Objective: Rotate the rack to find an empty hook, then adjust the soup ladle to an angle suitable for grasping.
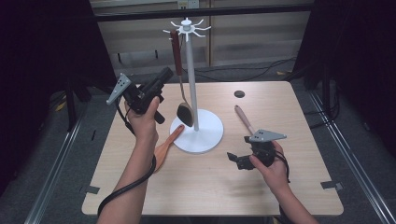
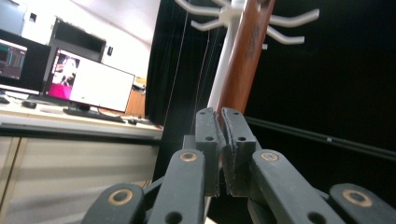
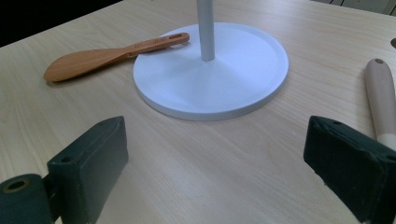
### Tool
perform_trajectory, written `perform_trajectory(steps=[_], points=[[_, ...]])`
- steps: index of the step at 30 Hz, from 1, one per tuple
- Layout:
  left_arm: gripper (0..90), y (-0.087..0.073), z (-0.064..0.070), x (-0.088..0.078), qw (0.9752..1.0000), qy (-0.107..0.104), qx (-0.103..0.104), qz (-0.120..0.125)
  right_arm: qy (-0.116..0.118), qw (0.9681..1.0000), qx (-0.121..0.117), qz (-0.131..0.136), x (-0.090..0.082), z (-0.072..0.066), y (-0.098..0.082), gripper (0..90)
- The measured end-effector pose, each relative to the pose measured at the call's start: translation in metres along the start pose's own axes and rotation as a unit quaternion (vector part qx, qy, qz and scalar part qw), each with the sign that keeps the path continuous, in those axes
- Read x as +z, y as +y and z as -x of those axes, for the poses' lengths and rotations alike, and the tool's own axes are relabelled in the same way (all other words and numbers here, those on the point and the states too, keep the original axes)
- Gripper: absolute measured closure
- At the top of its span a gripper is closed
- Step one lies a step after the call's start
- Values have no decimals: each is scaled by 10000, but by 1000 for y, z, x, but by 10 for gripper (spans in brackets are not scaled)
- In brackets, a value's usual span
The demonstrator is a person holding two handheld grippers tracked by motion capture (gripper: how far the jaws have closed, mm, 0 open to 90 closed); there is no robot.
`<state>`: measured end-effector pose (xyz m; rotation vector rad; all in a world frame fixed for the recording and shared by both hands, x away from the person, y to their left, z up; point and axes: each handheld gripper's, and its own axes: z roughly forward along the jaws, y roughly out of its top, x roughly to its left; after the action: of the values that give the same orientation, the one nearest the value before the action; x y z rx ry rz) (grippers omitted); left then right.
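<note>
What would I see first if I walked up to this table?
Most likely the tall white metal rack with hooks at its top, standing on a round base mid-table, with a dark red-handled spoon hanging from one hook. The left gripper, raised beside that spoon, has its fingers closed. An orange wooden spatula lies flat with its handle end on the base's rim.

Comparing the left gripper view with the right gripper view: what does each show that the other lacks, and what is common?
Left gripper view alone: shut left tongs, the red-brown ladle handle hanging beside the hooks, and monitors on a desk.

Right gripper view alone: open right tongs over the table, the stand's round base, a wooden spatula with its handle end on the base, and a pale handle.

Both: the stand's white pole.
</note>
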<state>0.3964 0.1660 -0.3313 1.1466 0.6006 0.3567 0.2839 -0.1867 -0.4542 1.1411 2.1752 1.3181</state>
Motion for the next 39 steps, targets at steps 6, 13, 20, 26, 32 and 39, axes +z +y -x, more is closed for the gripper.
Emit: perform_trajectory(steps=[6, 13, 20, 26, 32, 39], points=[[859, -11, 0, -8, 10000, -5, 33, -80, 6, 10000, -17, 2, 0, 0, 0, 60], [855, -24, -2, -17, 9996, 22, 73, -259, 10, 10000, -21, -3, 1, -1, 0, 60], [840, -39, -3, -25, 9990, 45, 49, -442, -2, 10000, -20, -16, 1, 0, 0, 60], [807, -49, -5, -31, 9980, 93, 112, -618, -3, 10000, -32, -16, 1, 0, 0, 60], [703, -61, -2, -36, 9952, 139, 202, -949, -21, 10000, -6, -56, 2, 0, -1, 60], [586, -77, -1, -43, 9901, 81, 260, -1375, -71, 9999, 31, -125, 2, 4, -1, 60]])
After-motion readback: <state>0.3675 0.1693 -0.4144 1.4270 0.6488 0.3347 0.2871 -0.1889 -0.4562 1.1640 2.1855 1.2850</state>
